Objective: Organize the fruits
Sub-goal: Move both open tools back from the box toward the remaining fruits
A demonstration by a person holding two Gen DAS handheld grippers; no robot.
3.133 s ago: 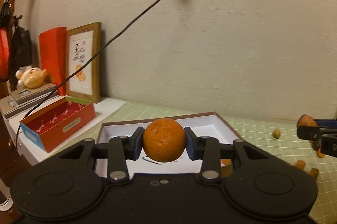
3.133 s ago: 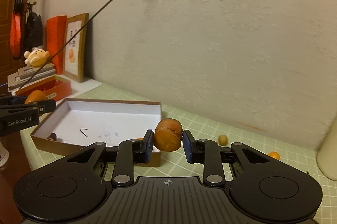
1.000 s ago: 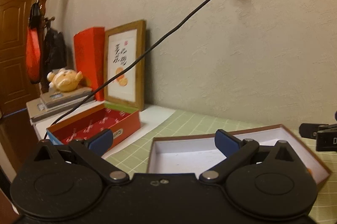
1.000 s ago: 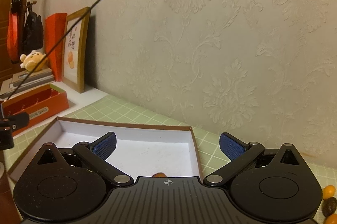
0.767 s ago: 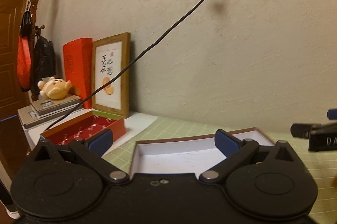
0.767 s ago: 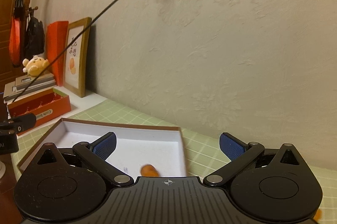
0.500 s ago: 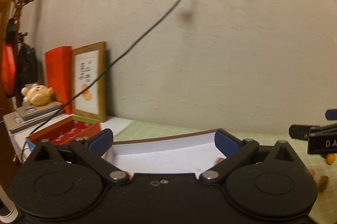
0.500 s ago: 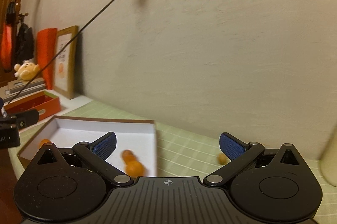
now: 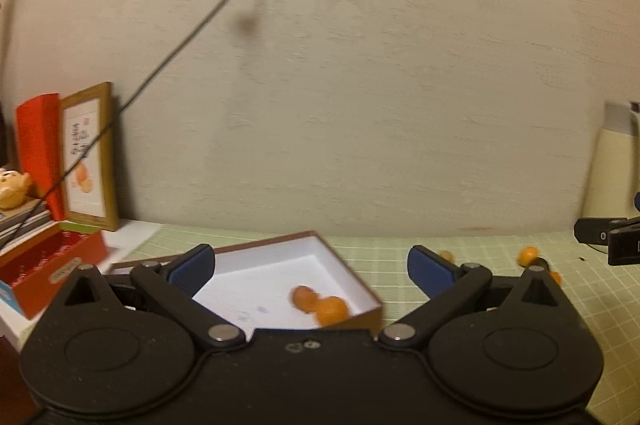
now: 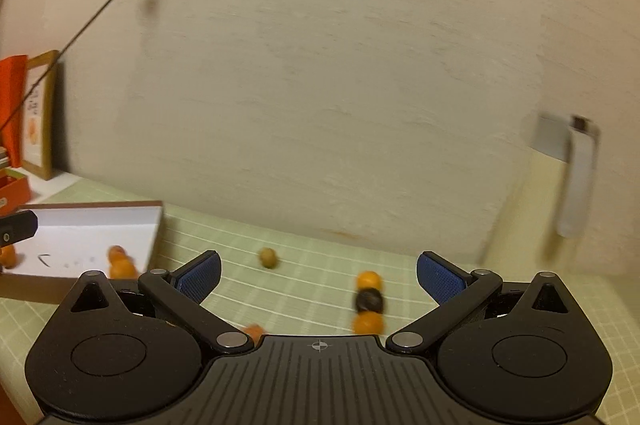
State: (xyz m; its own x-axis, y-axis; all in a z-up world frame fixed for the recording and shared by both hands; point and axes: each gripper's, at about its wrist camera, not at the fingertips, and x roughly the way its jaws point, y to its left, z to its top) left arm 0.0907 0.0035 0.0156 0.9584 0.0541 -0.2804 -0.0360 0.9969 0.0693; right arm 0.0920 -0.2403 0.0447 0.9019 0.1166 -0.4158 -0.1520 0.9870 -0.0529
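A shallow white box with brown sides lies on the green grid mat, and two orange fruits lie in its near right corner. My left gripper is open and empty above the box. The box also shows at the left of the right wrist view, with orange fruits in it. My right gripper is open and empty over the mat. Ahead of it lie a small yellow-green fruit, two orange fruits and a dark fruit between them.
A red box, a framed picture and a red card stand at the far left. A black cable hangs from the wall socket. A cream container stands at the right by the wall. Small orange fruits lie on the mat at right.
Both grippers let go of their fruits into the box and opened. Both have since swung to the right; the right one now faces the loose fruits on the mat.
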